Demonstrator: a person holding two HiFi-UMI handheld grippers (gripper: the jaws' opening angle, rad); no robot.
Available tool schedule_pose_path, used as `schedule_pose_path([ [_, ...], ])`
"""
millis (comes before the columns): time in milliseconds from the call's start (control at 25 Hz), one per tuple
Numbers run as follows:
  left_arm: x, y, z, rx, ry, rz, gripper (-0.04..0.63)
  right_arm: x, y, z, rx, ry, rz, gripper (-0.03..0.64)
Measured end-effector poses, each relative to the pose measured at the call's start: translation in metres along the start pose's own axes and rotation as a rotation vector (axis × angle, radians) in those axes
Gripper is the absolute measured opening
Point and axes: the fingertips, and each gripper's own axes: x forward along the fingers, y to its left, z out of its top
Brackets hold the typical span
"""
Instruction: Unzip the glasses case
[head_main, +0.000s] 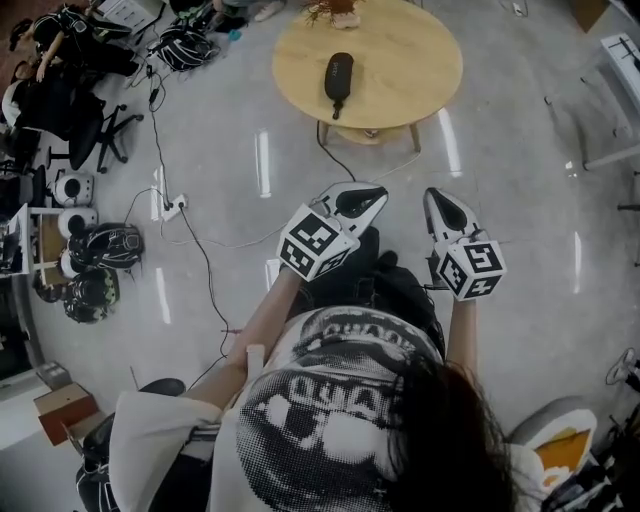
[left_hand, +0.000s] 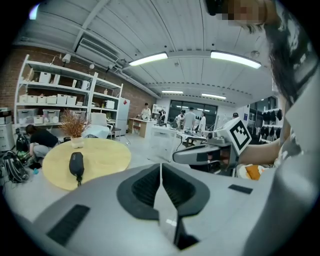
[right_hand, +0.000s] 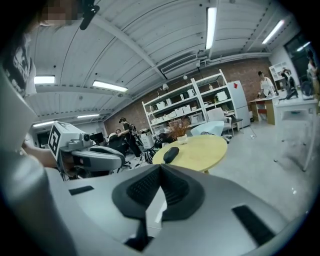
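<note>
Far left, at nine o'clock: helmets (head_main: 112, 244) and cables (head_main: 205, 270) on the floor; at twelve o'clock, glasses case (head_main: 339, 76) lying dark on the round table (head_main: 420, 70), well apart from both grippers, probably zipped, though too small to confirm; at six o'clock from the table, left gripper (head_main: 374, 196), jaws pressed together, holding nothing; just beside it toward three o'clock, right gripper (head_main: 434, 200), jaws likewise closed on nothing, tip toward the table.
</note>
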Motion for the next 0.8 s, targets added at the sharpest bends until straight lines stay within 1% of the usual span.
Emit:
schedule_pose_path([
  [200, -0.007, -0.003, -0.001, -0.007, 0.000, 0.007, 0.017, -0.004, 0.008, 0.000, -0.009, 0.009, 0.010, -0.005],
  [600, -0.004, -0.006, -0.013, -0.012, 0.002, -0.010, 0.015, 0.000, 0.011, -0.010, -0.015, 0.033, 0.027, -0.005],
  [800, -0.002, -0.008, -0.008, -0.018, -0.005, -0.025, 0.015, 0.001, 0.014, -0.006, -0.025, 0.046, 0.038, -0.005],
])
